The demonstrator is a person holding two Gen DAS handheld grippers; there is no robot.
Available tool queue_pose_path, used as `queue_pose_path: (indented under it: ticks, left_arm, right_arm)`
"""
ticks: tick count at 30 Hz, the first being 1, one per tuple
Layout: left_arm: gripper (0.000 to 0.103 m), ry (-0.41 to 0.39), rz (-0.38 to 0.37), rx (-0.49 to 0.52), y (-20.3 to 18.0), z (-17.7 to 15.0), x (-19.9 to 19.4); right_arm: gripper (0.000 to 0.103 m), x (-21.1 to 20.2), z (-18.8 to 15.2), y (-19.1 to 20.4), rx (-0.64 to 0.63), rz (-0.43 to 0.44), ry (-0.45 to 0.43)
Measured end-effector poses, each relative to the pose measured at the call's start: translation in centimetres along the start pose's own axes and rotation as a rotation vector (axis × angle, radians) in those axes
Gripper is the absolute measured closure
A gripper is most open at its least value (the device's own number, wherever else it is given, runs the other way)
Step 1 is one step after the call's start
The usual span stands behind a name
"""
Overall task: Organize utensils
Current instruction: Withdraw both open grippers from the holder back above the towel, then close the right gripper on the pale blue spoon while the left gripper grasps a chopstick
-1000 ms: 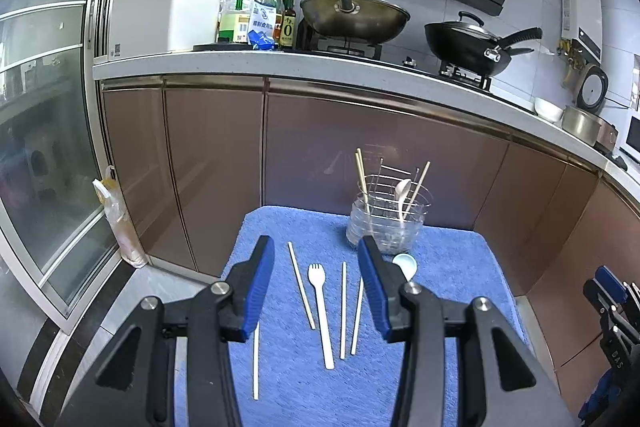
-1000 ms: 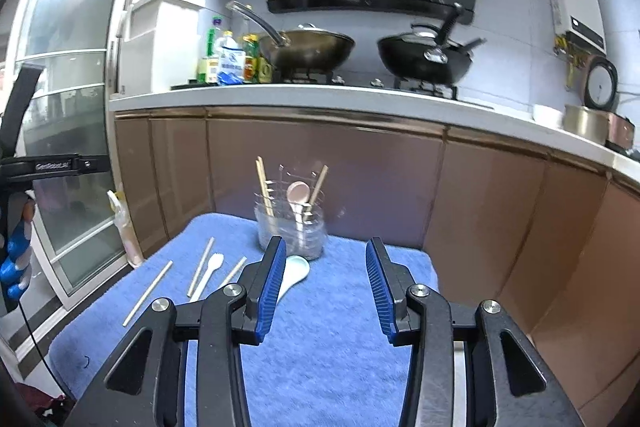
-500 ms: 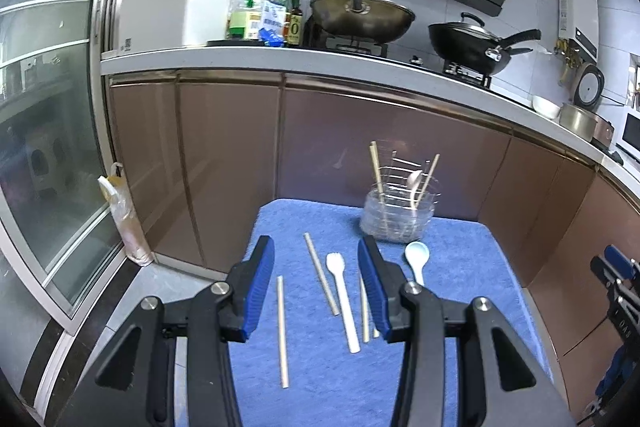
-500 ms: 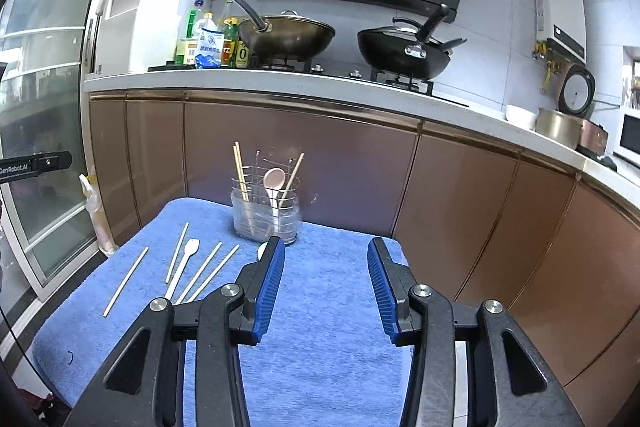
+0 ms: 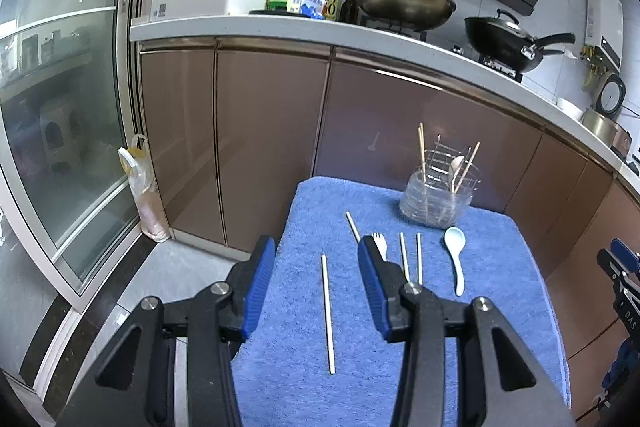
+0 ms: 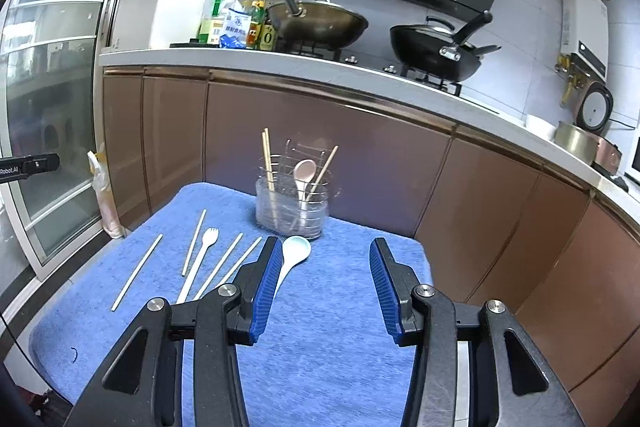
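A clear utensil holder (image 5: pixel 435 199) (image 6: pixel 293 205) stands at the far side of a blue towel (image 5: pixel 500 267) (image 6: pixel 340 347), holding chopsticks and a pink spoon (image 6: pixel 304 173). On the towel lie several loose chopsticks, a white fork (image 6: pixel 198 261) (image 5: pixel 380 245) and a pale blue spoon (image 5: pixel 456 255) (image 6: pixel 293 255). My left gripper (image 5: pixel 316 279) is open and empty above the towel's left part, with one lone chopstick (image 5: pixel 327 313) between its fingers. My right gripper (image 6: pixel 322 283) is open and empty, just right of the pale blue spoon.
Brown cabinet fronts (image 5: pixel 272 131) rise behind the towel under a white counter (image 6: pixel 240 61) with two woks and bottles. A glass door (image 5: pixel 60 127) and a plastic bag (image 5: pixel 140 187) are at the left. The right gripper shows at the left wrist view's right edge (image 5: pixel 620 287).
My left gripper has swung left, so the lone chopstick now lies between its fingers. My right gripper has shifted a little; the utensils on the towel have not moved.
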State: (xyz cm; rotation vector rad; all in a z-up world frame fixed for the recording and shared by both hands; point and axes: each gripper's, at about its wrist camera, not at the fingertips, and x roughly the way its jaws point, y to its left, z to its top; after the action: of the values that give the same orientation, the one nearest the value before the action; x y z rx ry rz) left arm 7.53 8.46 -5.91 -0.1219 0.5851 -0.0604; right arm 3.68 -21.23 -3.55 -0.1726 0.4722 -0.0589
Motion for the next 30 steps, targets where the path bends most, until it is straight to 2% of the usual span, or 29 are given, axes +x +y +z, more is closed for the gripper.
queue_pose_path:
  ticks: [10,13,16,20,26,30]
  left_arm:
    - [0.061,0.092,-0.018,0.011,-0.9,1.0,4.0]
    - [0.061,0.14,-0.024,0.023,-1.7,1.7,6.4]
    - [0.061,0.215,-0.05,0.024,-2.5,1.9,9.5]
    - [0.061,0.36,-0.076,-0.014,-3.3,2.2,15.8]
    - [0.061,0.546,-0.075,-0.086,-4.1,2.8,25.1]
    - [0.062,0.629,-0.07,-0.108,-4.7,2.9,29.6]
  right_arm:
    - [0.058,3.7,0.6,0.5,0.006,0.053,0.034]
    - [0.058,5.4,0.9,0.3,0.002,0.083,0.053]
    - [0.058,7.6,0.7,-0.2,0.012,0.117,0.087]
    - [0.058,11.8,0.1,-1.0,0.029,0.183,0.162]
    - [0.058,18.6,-1.1,-2.2,0.061,0.271,0.28]
    - [0.058,22.8,-1.4,-3.2,0.101,0.331,0.341]
